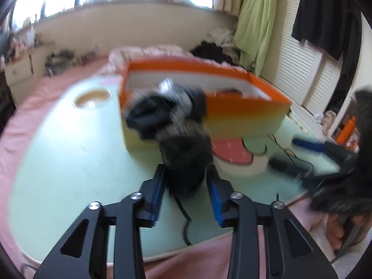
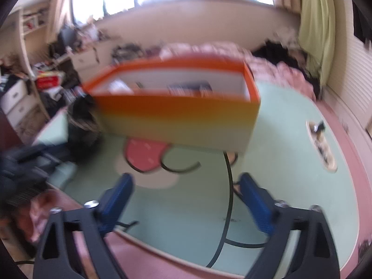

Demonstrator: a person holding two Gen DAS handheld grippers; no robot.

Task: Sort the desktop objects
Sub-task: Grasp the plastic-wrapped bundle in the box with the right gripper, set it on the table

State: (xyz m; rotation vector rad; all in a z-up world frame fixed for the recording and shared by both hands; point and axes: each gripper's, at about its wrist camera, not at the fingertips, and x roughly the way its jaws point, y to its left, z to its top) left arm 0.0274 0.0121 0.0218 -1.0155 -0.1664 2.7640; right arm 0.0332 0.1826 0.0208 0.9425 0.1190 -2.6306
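Blue-padded fingers point(image 1: 158, 197) of the left claw point(image 1: 186, 195) clamp a dark, fuzzy bundle point(image 1: 183, 153), blurred by motion; its top reaches up in front of the near wall of the orange box point(image 1: 244, 114). What the bundle is I cannot tell. Black cable point(image 1: 186, 220) trails below it over the mint-green bench point(image 1: 58, 162). The right claw point(image 2: 186, 200) stands wide with nothing between its pads, above the bench and a cable point(image 2: 229, 197), facing the box point(image 2: 181, 118), which holds a few blurred items.
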